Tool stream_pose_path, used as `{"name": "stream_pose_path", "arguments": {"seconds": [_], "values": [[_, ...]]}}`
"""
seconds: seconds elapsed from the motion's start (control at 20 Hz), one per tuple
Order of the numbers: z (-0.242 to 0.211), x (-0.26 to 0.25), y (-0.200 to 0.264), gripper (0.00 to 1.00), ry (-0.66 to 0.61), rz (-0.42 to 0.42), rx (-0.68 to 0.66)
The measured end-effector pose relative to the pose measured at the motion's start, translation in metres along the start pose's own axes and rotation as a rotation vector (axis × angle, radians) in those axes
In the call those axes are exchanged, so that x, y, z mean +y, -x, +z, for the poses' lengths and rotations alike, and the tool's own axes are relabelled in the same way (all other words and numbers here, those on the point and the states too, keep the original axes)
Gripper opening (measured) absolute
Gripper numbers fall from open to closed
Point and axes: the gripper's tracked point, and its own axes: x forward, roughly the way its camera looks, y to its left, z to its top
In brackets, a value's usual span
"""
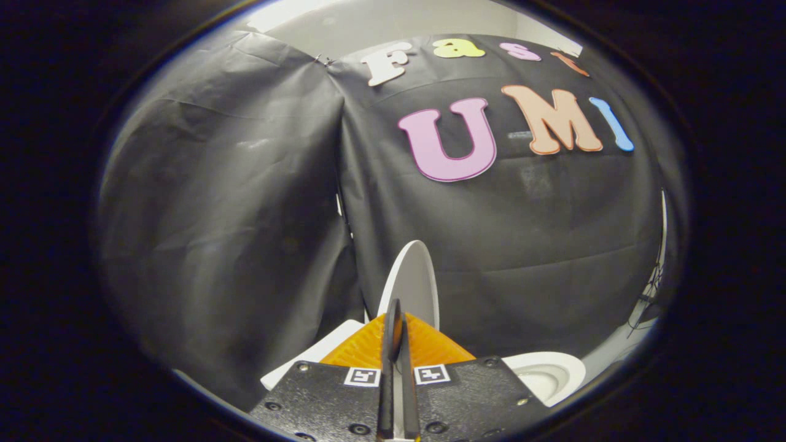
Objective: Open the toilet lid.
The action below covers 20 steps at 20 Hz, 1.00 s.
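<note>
The toilet lid (pixel 412 279) is seen raised, its lower edge hidden behind the tongs (pixel 397 331). The tongs are clenched on it. The bowl (pixel 546 374), at 4 o'clock, is partly cut off.

Black cloth wall (pixel 233 202) drapes in wrinkled folds, two panels meeting at a seam toward twelve o'clock, pale ceiling (pixel 368 24) showing above it.

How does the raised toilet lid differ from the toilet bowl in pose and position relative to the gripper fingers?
The toilet lid stands upright, seen nearly edge-on, while the toilet bowl lies open and low. The lid rises just ahead of the gripper, whose fingers look closed together with no clear grip on it; the bowl sits off to the right, beside the fingers. The lid looks thin and flat; the bowl is hollow. Both are white.
</note>
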Motion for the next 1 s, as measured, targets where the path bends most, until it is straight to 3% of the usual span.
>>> {"name": "stream_pose_path", "arguments": {"seconds": [0.2, 1.0], "values": [[-0.003, 0.021, -0.004, 0.07, 0.069, 0.019, 0.016], [-0.022, 0.091, -0.029, 0.07, 0.119, 0.131, 0.074]]}}
